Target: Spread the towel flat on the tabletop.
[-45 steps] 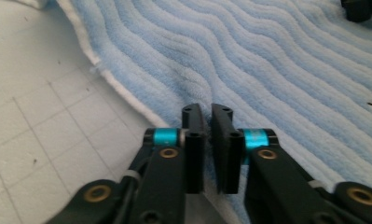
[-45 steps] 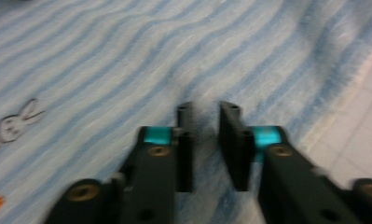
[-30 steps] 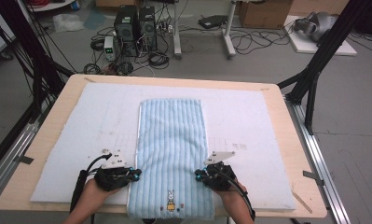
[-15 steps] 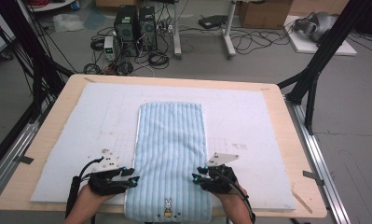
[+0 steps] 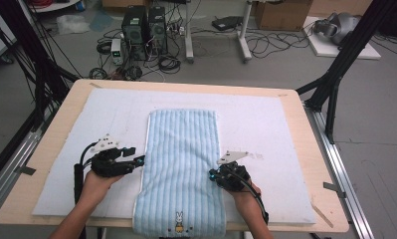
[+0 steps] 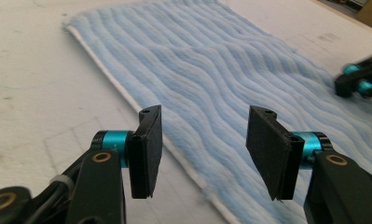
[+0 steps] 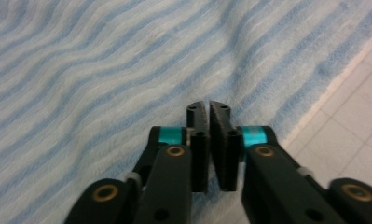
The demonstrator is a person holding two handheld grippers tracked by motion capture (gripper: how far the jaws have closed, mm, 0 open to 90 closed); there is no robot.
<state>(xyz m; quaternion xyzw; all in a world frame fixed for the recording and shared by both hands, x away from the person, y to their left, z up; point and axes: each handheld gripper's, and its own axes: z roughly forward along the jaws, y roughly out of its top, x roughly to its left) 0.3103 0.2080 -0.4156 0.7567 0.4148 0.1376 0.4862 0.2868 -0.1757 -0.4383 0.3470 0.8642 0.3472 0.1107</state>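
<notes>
A light blue striped towel [image 5: 182,164] lies lengthwise on the white mat [image 5: 265,129], with a small rabbit emblem [image 5: 178,222] at its near end. My left gripper [image 5: 138,161] hovers at the towel's left edge [image 6: 127,93]. In the left gripper view it [image 6: 202,116] is open; its jaws have just been opening and nothing is between them. My right gripper [image 5: 214,174] sits over the towel's right edge. Seen in its own view, the right gripper [image 7: 208,108] is shut above the striped cloth [image 7: 104,70], with no fabric visible between the pads. The right gripper's tip [image 6: 361,79] also appears across the towel.
The mat covers most of the wooden table [image 5: 305,119]. Black frame posts [image 5: 335,74] stand at both sides. Computer towers [image 5: 144,25], cables and boxes are on the floor beyond the far edge.
My left gripper has lifted and moved up the table along the towel's left edge, and its jaws have gone from shut to open. The right gripper has barely shifted.
</notes>
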